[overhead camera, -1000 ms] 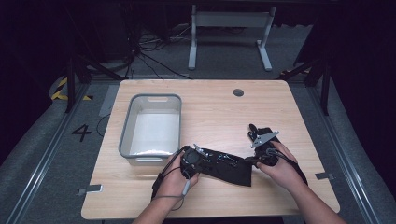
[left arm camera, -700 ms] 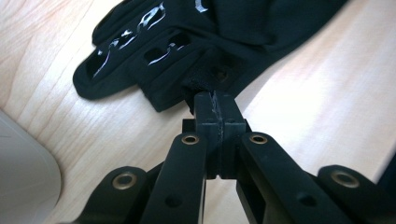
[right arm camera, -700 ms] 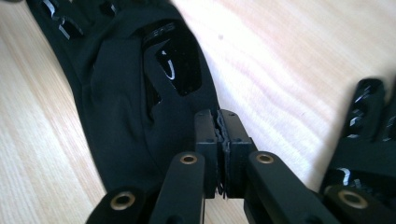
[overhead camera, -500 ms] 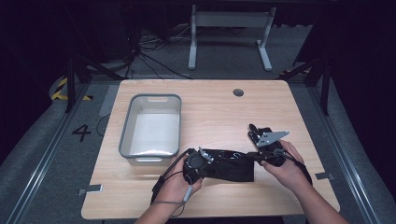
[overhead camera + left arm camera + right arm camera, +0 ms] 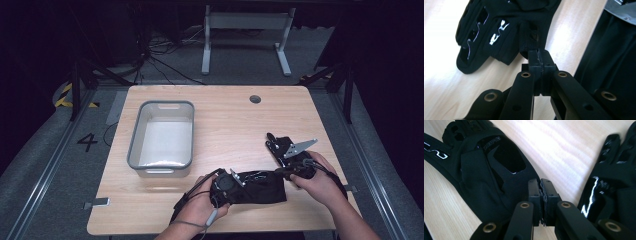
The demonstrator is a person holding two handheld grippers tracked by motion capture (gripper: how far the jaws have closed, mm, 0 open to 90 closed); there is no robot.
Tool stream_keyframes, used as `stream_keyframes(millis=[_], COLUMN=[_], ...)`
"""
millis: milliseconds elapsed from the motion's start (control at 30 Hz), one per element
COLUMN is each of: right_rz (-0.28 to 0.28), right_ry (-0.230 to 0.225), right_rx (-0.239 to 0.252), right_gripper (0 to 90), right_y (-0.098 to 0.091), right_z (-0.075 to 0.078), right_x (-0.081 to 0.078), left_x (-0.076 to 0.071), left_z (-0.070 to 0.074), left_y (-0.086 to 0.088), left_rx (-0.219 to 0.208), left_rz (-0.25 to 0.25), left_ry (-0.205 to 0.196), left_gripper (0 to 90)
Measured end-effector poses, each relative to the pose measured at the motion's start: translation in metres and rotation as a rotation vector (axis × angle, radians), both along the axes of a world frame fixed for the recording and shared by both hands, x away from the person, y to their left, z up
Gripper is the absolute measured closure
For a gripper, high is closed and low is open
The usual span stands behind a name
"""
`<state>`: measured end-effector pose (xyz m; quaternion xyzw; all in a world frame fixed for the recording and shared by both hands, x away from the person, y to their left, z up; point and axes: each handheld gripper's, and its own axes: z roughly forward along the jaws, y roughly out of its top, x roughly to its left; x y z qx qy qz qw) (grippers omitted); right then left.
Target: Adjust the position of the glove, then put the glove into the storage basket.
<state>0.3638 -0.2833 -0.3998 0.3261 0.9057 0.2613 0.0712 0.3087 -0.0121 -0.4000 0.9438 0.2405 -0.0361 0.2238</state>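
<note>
Two claws were clamped on black gloves: left claw (image 5: 540, 61) pinching one glove's (image 5: 499, 30) cuff edge, right claw (image 5: 543, 188) gripping another glove (image 5: 494, 167), low over the bench (image 5: 225, 120) near the grey bin (image 5: 161, 135). Best to lift evenly, keeping both pinches firm.

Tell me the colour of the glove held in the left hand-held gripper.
Black glove with small white markings on its fingers, clearest in the left gripper view.

Glove (image 5: 260, 186) near table's (image 5: 225, 120) front edge, right of bin (image 5: 161, 136), between claws.
</note>
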Motion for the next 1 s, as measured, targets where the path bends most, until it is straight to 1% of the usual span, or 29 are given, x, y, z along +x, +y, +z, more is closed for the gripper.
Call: stream_keyframes(millis=[33,67,100,133,167,233,267,300,333,400,433,467,500,533,600,633,667,700,733,767,800,833,900,1000], right_rz=[-0.003,0.007,0.007,0.010,0.011,0.014,0.018,0.018,0.015,0.012,0.012,-0.003,-0.003,-0.025,-0.041,-0.041,-0.065,-0.070,-0.083,-0.083,-0.099,-0.104,-0.120,-0.150], right_ry=[0.014,0.030,0.033,0.050,0.063,0.070,0.085,0.085,0.065,0.047,0.047,0.029,0.029,0.014,-0.002,-0.002,-0.017,-0.021,-0.026,-0.026,-0.043,-0.046,-0.048,-0.049], right_rx=[-0.005,-0.019,-0.023,-0.029,-0.036,-0.043,-0.050,-0.050,-0.048,-0.034,-0.034,-0.017,-0.017,0.007,0.030,0.030,0.056,0.066,0.075,0.075,0.095,0.102,0.119,0.140], right_gripper=[87.6,87.6,87.6,87.5,87.4,87.1,84.5,84.5,79.9,74.9,74.9,71.5,71.5,69.2,67.9,67.9,66.5,66.5,66.4,66.4,66.5,66.5,66.6,67.9], right_y=[0.000,0.001,0.001,0.002,0.002,0.003,0.004,0.004,0.004,0.002,0.002,-0.001,-0.001,-0.005,-0.009,-0.009,-0.012,-0.013,-0.014,-0.014,-0.018,-0.019,-0.022,-0.030], right_z=[-0.001,-0.004,-0.006,-0.008,-0.010,-0.013,-0.016,-0.016,-0.016,-0.014,-0.014,-0.010,-0.010,-0.007,-0.004,-0.004,0.000,0.001,0.003,0.003,0.006,0.007,0.008,0.010], right_x=[0.000,0.001,0.001,0.001,0.002,0.002,0.003,0.003,0.004,0.004,0.004,0.004,0.004,0.004,0.005,0.005,0.005,0.005,0.005,0.005,0.006,0.006,0.007,0.009], left_x=[0.000,0.000,0.000,0.000,0.000,0.000,0.002,0.003,0.005,0.006,0.006,0.007,0.007,0.009,0.012,0.012,0.014,0.015,0.016,0.016,0.019,0.020,0.022,0.026], left_z=[-0.002,-0.002,-0.002,-0.005,-0.006,-0.008,-0.010,-0.010,-0.009,-0.006,-0.006,-0.004,-0.004,0.000,0.003,0.003,0.006,0.008,0.009,0.009,0.011,0.012,0.014,0.015], left_y=[-0.002,-0.002,-0.002,-0.004,-0.005,-0.006,-0.006,-0.005,-0.002,0.001,0.001,0.004,0.004,0.008,0.015,0.015,0.021,0.025,0.027,0.027,0.033,0.035,0.040,0.047], left_rx=[0.001,-0.001,-0.001,0.002,0.016,0.022,0.035,0.027,0.002,-0.020,-0.020,-0.039,-0.039,-0.051,-0.085,-0.085,-0.099,-0.108,-0.109,-0.109,-0.110,-0.113,-0.118,-0.124], left_rz=[-0.009,-0.013,-0.013,-0.025,-0.034,-0.034,-0.034,-0.027,-0.019,-0.022,-0.022,-0.011,-0.011,0.007,0.048,0.048,0.070,0.086,0.097,0.097,0.120,0.128,0.148,0.162], left_ry=[0.010,0.022,0.022,0.040,0.048,0.053,0.068,0.078,0.091,0.109,0.109,0.103,0.103,0.089,0.075,0.075,0.057,0.039,0.032,0.032,0.013,0.005,-0.010,-0.026], left_gripper=[90.0,90.0,90.0,90.0,90.0,90.0,89.7,89.7,83.3,77.6,74.3,70.0,66.6,64.9,63.0,62.4,61.6,61.3,61.0,60.3,59.9,59.9,59.5,59.2])
